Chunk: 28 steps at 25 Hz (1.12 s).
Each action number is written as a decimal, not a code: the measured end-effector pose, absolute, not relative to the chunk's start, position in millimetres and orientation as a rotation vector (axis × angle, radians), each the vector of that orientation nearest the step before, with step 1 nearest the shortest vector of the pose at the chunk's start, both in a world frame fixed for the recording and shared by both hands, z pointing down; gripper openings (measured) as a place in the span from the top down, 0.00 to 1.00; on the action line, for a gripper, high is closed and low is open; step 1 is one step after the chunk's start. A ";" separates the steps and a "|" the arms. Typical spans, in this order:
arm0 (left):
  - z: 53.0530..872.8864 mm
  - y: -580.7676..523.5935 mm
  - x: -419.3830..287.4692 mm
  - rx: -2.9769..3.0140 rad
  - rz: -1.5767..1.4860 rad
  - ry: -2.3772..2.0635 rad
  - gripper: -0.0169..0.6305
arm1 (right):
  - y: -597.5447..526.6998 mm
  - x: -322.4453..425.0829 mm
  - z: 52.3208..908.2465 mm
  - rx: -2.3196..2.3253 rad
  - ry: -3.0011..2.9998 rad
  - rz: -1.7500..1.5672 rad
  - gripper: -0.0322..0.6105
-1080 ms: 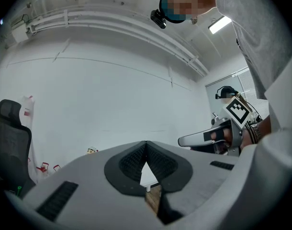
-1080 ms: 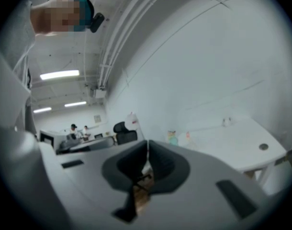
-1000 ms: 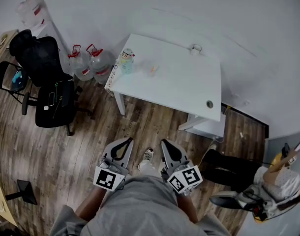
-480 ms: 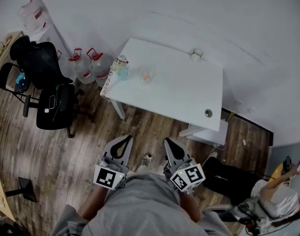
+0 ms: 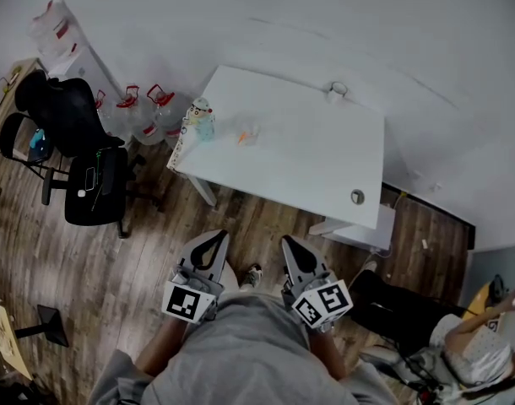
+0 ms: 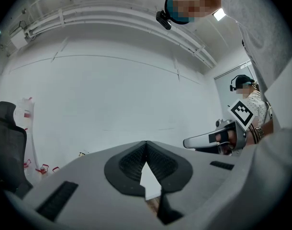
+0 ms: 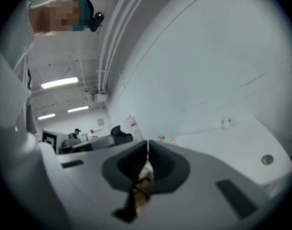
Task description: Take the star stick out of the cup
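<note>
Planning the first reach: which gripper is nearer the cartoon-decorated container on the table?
Left. The left gripper is almost straight below the container in the head view; the right gripper is farther right.

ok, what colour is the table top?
White. The table shows best in the head view.

White table (image 5: 308,159), black chair (image 5: 82,133), brown plank floor (image 5: 114,260), grey-and-black left gripper (image 5: 214,237).
</note>
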<state>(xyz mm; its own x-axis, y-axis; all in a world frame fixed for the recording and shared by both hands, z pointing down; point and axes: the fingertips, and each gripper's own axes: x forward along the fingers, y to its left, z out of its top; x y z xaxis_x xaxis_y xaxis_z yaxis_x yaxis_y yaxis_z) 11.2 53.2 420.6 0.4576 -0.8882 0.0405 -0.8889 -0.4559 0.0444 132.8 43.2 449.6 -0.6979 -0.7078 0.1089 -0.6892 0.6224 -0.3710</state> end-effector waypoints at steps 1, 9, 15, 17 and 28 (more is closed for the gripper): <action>421.5 50.1 12.6 2.633 0.020 -1.602 0.93 | 41.5 134.2 451.1 -1.205 2.784 -0.612 0.89; 428.9 14.1 16.1 2.649 0.014 -1.547 0.93 | 15.8 139.0 456.3 -1.266 2.777 -0.615 0.89; 428.7 -29.7 9.2 2.665 0.021 -1.503 0.93 | -18.0 130.8 459.5 -1.313 2.769 -0.640 0.89; 428.9 -44.7 6.9 2.668 0.017 -1.494 0.93 | -31.4 126.8 460.5 -1.321 2.775 -0.637 0.89; 452.7 -119.8 -0.8 2.640 0.072 -1.443 0.93 | -97.0 114.9 463.4 -1.373 2.766 -0.658 0.89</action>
